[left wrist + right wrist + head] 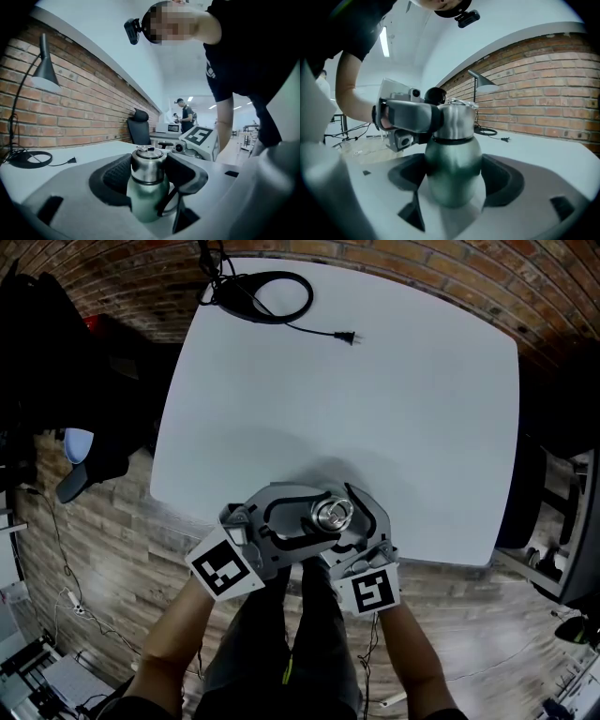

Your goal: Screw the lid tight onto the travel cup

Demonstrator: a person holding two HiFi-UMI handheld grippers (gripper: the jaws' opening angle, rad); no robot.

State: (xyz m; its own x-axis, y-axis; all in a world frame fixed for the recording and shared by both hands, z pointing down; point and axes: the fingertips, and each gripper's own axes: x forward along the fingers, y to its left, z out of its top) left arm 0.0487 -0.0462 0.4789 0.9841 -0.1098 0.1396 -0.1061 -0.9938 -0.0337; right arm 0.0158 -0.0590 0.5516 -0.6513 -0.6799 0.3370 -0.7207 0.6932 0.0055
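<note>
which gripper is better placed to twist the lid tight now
Left. The left gripper is closed on the steel lid, so it looks ready to turn it. The right gripper clamps the green cup body lower down and is better suited to holding it steady against the twist.

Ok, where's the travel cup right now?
In the head view the travel cup is at the near edge of the table, left gripper on its steel lid, right gripper on its green body.
</note>
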